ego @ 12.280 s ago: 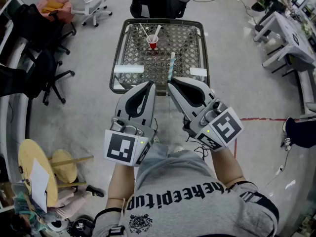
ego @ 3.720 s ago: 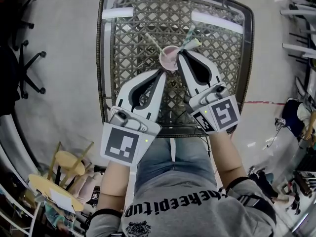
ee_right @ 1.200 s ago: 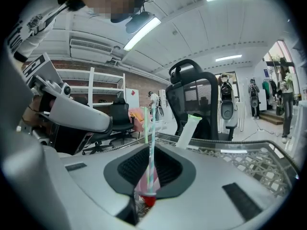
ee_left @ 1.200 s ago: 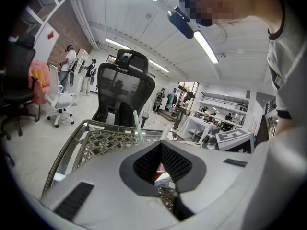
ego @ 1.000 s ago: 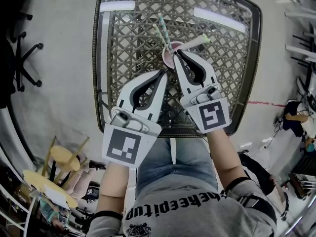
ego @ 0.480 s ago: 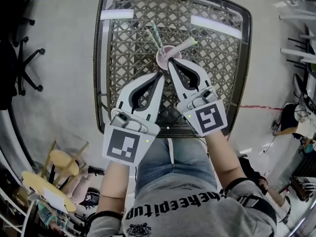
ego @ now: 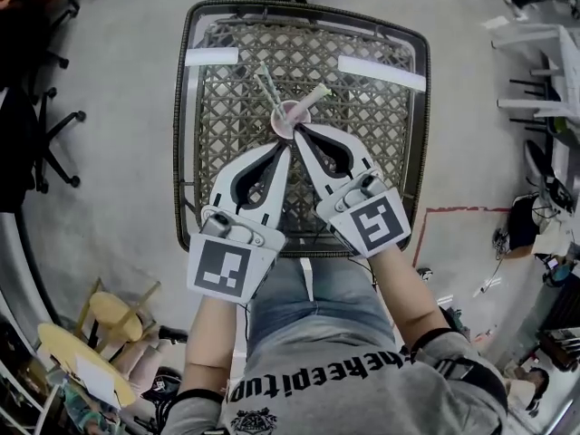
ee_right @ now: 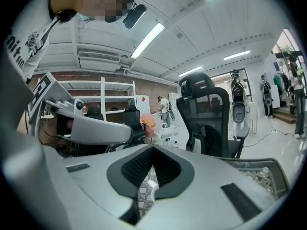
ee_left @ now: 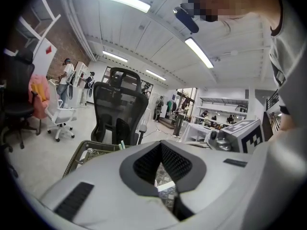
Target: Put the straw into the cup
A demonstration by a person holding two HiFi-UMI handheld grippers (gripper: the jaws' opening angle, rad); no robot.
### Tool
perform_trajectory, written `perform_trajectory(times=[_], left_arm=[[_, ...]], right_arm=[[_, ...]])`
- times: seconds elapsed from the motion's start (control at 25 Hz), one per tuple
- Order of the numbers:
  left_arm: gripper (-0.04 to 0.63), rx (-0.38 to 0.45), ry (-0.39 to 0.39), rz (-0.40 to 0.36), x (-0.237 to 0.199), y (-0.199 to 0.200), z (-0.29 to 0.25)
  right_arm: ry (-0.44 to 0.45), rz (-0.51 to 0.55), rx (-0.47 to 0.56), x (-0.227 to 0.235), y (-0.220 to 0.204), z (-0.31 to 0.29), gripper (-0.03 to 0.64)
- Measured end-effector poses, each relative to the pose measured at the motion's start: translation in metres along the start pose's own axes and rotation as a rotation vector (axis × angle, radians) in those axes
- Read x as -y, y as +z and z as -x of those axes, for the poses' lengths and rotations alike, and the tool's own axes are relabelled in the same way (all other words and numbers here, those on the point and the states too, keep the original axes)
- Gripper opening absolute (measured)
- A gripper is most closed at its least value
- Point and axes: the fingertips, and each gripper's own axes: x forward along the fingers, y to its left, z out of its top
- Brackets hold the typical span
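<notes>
The straw (ego: 313, 98) stands in the pink cup (ego: 290, 119) and leans out over the rim toward 1 o'clock. Two thinner striped straws (ego: 266, 86) lean out of the same cup toward 11 o'clock. The cup is near the middle of the woven table (ego: 399, 143).

The right gripper (ego: 298, 133) has its jaws closed together and holds nothing; its tip is just beside the cup, at the cup's 6 o'clock. The left gripper (ego: 281, 149) is also closed and empty, a little nearer to the person.

I think the task is nearly finished, so the danger lies in the pulling back. If the right gripper moves sideways, it can push the light cup. The straws all lean out, so the cup may tip easily.

The right tip covers the lower part of the cup, so I cannot tell if they touch, or how deep the straw sits. The gripper views show mostly jaws and only a piece of table between them.
</notes>
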Motion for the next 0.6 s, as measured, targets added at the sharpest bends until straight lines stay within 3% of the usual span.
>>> perform_trajectory(times=[0.16,0.36,0.6], left_arm=[[0.017,0.099,0.017,-0.019,0.006,0.024,0.005],[0.017,0.053,0.016,-0.03,0.019,0.03,0.014],[0.017,0.133,0.046,-0.058,0.027,0.057,0.023]], right_arm=[[0.015,-0.018,0.025,-0.005,0.018,0.011,-0.003],[0.024,-0.034,0.068,-0.009,0.042,0.026,-0.003],[0.054,-0.02,0.101,-0.018,0.07,0.039,-0.003]])
